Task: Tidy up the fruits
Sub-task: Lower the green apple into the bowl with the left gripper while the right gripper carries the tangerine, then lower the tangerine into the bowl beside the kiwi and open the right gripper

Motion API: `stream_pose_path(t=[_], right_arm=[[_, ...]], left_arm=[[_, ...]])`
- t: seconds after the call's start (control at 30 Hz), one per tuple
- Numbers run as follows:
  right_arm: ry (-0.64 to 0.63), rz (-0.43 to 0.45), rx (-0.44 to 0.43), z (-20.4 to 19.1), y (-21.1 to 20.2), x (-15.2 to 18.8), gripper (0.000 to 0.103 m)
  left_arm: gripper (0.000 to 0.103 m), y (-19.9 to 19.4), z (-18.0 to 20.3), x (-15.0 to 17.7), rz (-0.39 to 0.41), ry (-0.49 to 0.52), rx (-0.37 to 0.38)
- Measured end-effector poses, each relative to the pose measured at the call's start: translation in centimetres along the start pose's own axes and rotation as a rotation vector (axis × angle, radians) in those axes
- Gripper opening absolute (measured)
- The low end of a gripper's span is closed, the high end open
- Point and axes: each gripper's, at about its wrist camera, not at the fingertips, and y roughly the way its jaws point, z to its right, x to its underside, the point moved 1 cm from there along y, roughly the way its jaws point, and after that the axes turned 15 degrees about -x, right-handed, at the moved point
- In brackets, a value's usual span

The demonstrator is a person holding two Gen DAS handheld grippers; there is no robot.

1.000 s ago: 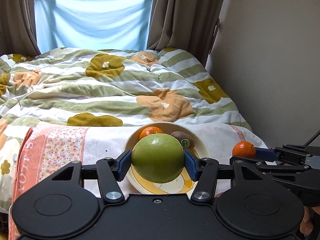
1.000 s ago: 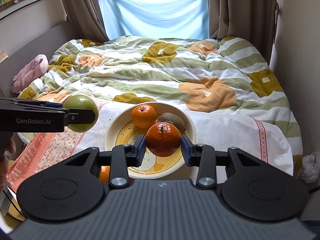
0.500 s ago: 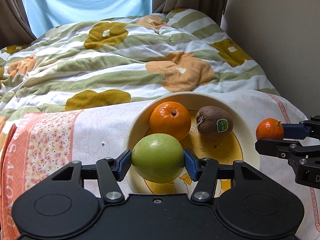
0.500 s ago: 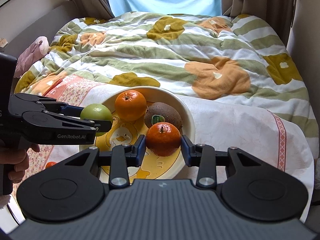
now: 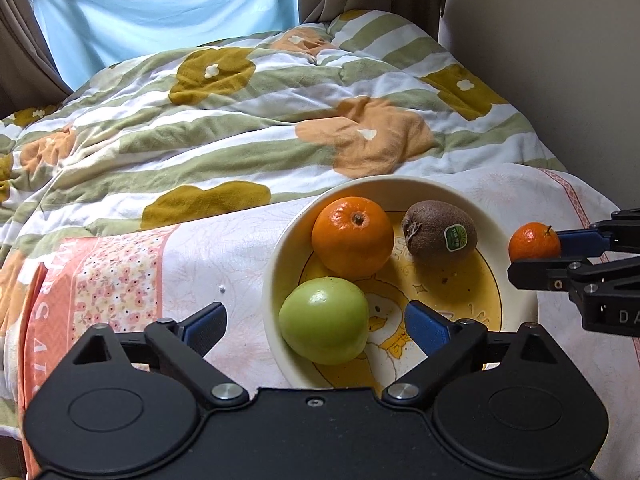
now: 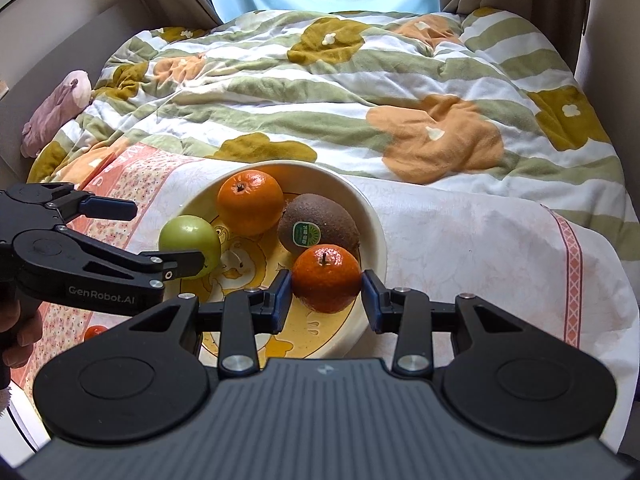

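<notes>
A cream bowl [image 5: 276,264] with a yellow duck print sits on a white cloth on the bed; it also shows in the right wrist view [image 6: 374,216]. In it lie a green apple [image 5: 324,326], a large orange [image 5: 352,236] and a kiwi [image 5: 440,234] with a green sticker. My left gripper [image 5: 316,326] is open, its jaws wide on either side of the apple, which rests in the bowl. My right gripper [image 6: 326,290] is shut on a small orange [image 6: 326,278] and holds it over the bowl's right rim.
A striped flower-print duvet [image 5: 240,120] covers the bed behind the bowl. A pink patterned towel [image 5: 100,280] lies left of the bowl. Another small orange [image 6: 94,332] lies at the left, below my left gripper. A wall [image 5: 560,60] is close on the right.
My left gripper lowered the green apple into the bowl and opened, letting it go. My right gripper moved closer over the bowl, still holding the small orange.
</notes>
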Motion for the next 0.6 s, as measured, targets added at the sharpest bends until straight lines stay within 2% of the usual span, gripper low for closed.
stream_pose_path(t=[0.3,0.43,0.6], right_arm=[[0.010,-0.014,0.003,-0.4,0.6,-0.2,0.053],[-0.061,-0.044,0.065,-0.7,2.3,0.0,0.053],[-0.055,-0.081,0.038,-0.9,3.7,0.2,0.053]], left_arm=[[0.098,-1.3,-1.0,1.3,-0.014,-0.041,0.014],[0.098,-1.8,-1.4,1.8,-0.030,-0.058,0.019],[0.098,-2.4,-1.7,2.4,-0.027,-0.065,0.009]])
